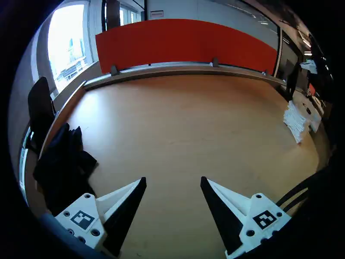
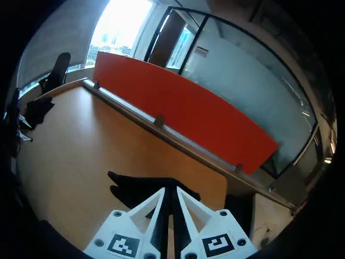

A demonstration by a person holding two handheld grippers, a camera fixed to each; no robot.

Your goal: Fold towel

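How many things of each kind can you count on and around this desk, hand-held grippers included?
Dark towels: 2
Hand-held grippers: 2
Red divider panel: 1
Black chair: 1
White stack: 1
Total: 7

Light wooden table (image 1: 185,125), red divider (image 1: 185,43) standing along the far edge. Dark cloth heap (image 1: 64,168) by the left edge, white stack (image 1: 297,121) at the right edge. Dark towel (image 2: 142,190) lying near the far right corner.
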